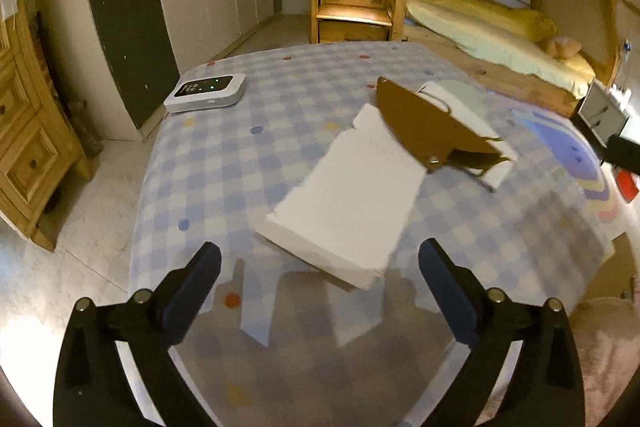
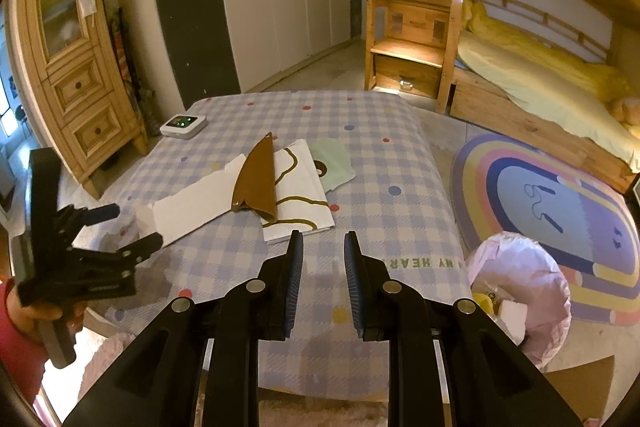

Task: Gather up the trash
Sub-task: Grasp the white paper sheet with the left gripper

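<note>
Left wrist view has the left gripper [image 1: 320, 287] spread wide, its jaws standing either side of the near end of a torn white paper sheet [image 1: 352, 195] on the checked table [image 1: 224, 155]; nothing is pinched, the pads clear of the paper. Right wrist view shows the right gripper [image 2: 324, 259] partly open and empty, hovering over bare cloth short of the patterned paper [image 2: 296, 187]. A brown folded card [image 2: 256, 179] lies across both sheets, a pale green piece [image 2: 334, 167] beyond. My reading: a pickup is starting, and the next move calls for sliding the wide jaws onto the white sheet's edge and closing. Only the right view shows the pink-lined trash bin [image 2: 520, 287] beside the table, already holding scraps, plus the hand [image 2: 52, 311] carrying the left gripper; only the left view shows the sheet's torn near edge close up
</note>
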### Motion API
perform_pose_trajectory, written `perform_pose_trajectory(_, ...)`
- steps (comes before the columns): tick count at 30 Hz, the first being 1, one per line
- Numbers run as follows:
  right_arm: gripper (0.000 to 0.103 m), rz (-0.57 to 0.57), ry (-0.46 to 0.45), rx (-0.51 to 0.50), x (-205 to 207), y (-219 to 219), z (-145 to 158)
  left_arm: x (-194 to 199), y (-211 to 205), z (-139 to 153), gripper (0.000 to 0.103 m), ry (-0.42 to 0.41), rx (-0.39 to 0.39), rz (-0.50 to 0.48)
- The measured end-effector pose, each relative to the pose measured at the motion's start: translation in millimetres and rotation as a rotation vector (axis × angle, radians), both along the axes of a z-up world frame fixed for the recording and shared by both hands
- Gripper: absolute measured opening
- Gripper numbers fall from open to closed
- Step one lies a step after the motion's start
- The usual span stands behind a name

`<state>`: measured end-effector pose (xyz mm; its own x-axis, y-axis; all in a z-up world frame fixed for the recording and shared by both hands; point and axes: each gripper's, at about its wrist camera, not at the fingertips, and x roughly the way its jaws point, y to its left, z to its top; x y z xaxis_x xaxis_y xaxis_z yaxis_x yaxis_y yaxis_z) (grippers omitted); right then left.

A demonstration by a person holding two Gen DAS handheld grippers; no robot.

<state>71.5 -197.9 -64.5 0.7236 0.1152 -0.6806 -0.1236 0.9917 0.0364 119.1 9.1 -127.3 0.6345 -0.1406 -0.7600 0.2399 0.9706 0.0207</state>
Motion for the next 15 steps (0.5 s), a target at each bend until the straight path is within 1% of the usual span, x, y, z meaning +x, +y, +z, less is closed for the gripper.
perform_pose_trajectory(3, 0.023, -0.002, 0.006, -0.002, -0.5, -1.0, -0.4, 9.8, -1.1, -9.7, 0.096, 0.033, 0.026, -0.038)
perform_pose_trajectory(6, 0.023, 0.000, 0.015, -0.002, 1.2, 1.0, -0.9, 14.9, -3.6, -16.2, 0.096, 0.040, 0.049, -0.074)
perform_pose_trajectory(7, 0.023, 0.002, 0.019, 0.000, 2.5, 1.5, -0.7, 16.5, -3.0, -16.5, 0.096, 0.037, 0.035, -0.083)
perform_pose_trajectory(9, 0.023, 0.004, 0.023, -0.001, 3.4, 2.3, -1.6, 19.7, -2.9, -17.4, 0.096, 0.056, 0.009, -0.098)
perform_pose_trajectory(11, 0.023, 0.006, 0.026, -0.001, 4.5, 3.4, -2.4, 20.5, -7.2, -17.5, 0.096, 0.063, 0.017, -0.122)
perform_pose_trajectory(13, 0.023, 0.007, 0.029, 0.001, 5.0, 4.3, -3.1, 19.1, -10.5, -17.1, 0.093, 0.059, 0.021, -0.130)
perform_pose_trajectory(14, 0.023, 0.008, 0.029, 0.001, 5.0, 4.7, -3.3, 17.2, -12.0, -16.5, 0.089, 0.057, 0.019, -0.135)
perform_pose_trajectory(15, 0.023, 0.009, 0.030, 0.000, 5.2, 5.2, -3.8, 14.8, -13.2, -15.9, 0.082, 0.053, 0.021, -0.141)
